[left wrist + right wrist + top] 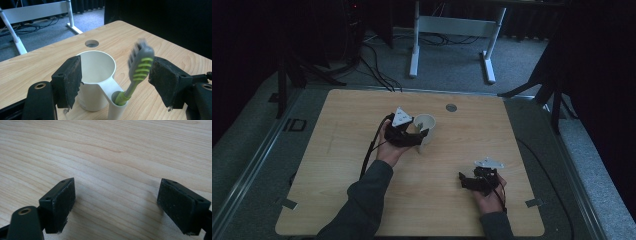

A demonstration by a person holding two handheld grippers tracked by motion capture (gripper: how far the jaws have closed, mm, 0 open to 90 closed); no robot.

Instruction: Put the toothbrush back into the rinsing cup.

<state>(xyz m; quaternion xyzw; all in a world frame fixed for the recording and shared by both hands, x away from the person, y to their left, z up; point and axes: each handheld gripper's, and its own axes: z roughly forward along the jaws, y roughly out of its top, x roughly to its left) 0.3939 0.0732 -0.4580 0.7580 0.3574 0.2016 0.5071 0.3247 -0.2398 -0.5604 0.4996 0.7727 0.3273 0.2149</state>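
Left hand-held gripper (115, 80): jaws spread wide, gripping nothing, set at either side of a white cup (96, 77) and its toothbrush (138, 68); in the high view this hand-held gripper (424, 134) sits near the desk's middle, against the cup (426, 125), with a grey 3-cornered plate (402, 117) on top. Toothbrush: grey and lime green, standing in the cup's side tube (117, 105), long axis near upright, tilted toward the right jaw, head uppermost and blurred; whether the head touches that jaw cannot be told. Cup: upright, mouth open upward. Right hand-held gripper (116, 205): jaws spread, nothing between them, over bare wood; in the high view it (462, 179) lies near the desk's right front, well apart from the cup. Desk (352, 200): light wood, 1 round grommet hole (451, 107) at the far edge.
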